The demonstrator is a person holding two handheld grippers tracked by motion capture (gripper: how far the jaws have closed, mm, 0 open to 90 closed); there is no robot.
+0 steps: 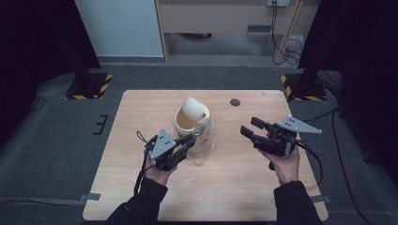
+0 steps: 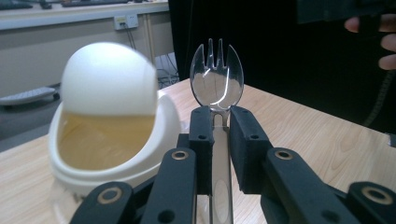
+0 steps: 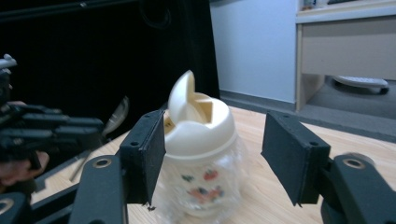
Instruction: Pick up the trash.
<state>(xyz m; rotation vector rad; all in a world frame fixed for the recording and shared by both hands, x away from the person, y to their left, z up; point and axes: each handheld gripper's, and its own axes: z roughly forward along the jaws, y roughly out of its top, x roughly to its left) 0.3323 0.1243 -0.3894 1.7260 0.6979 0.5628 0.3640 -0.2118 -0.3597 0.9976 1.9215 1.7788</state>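
Both grippers are matte black, and the left gripper [image 1: 187, 142] and right gripper [image 1: 249, 127] each carry a grey three-cornered plate dotted with small holes. Brass-ringed pivot screws gleam along the linkages behind the flat, blocky fingers [image 3: 289, 154]. Black cables trail off each one, and the sleeves [image 1: 141, 206] are dark, snug at the cuffs.

The jar [image 3: 201, 168] is clear with red-and-green fruit prints, its lid [image 3: 198, 126] cream. The spork [image 2: 216, 79] is clear (glassy plastic). The counter [image 1: 141, 187] is pale wood grain.
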